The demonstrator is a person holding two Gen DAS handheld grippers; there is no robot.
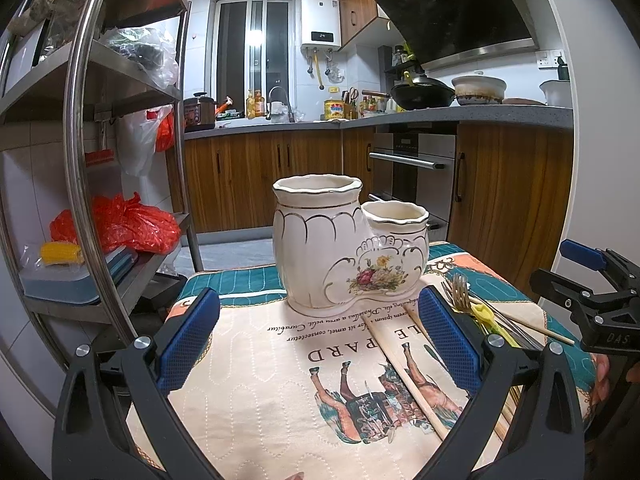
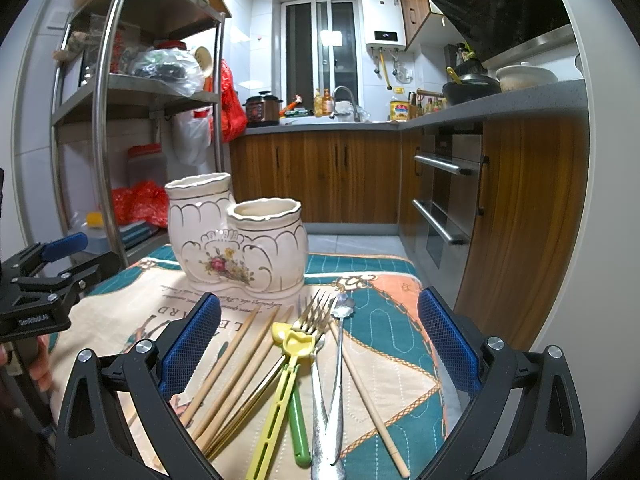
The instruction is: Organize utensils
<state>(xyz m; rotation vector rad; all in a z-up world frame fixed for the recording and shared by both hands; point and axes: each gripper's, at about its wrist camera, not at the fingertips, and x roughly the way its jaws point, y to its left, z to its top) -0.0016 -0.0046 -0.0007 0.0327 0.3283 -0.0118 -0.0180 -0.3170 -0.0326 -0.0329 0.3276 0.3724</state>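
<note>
The left gripper [image 1: 320, 336] hangs wide open over the cloth [image 1: 256, 380], holding nothing; its blue pads frame the lower middle of the left wrist view. The right gripper [image 2: 320, 340] is likewise spread wide and empty, low in its own view, above the loose utensils.

The ceramic holder [image 1: 348, 244], white with gold trim and a flower spray, stands upright on the cloth at frame centre, a tall cup joined to a shorter one. In the right wrist view the holder [image 2: 236, 236] sits centre left, and the utensils lie just below it: wooden chopsticks [image 2: 236, 364] at lower left, a yellow tool [image 2: 280, 392] over a green handle [image 2: 298, 428], a gold fork [image 2: 310, 318], a steel spoon [image 2: 340, 360] and one more chopstick [image 2: 368, 396] at lower right.

Writing on the cloth reads upside down: "LE" and "PARD", with script lines including "consectetur". At the right edge of the left wrist view, the other gripper's body carries "DAS". In the right wrist view, the body at the left edge reads "GenRobot.AI". The water heater [image 2: 384, 20] at upper centre shows "24".
</note>
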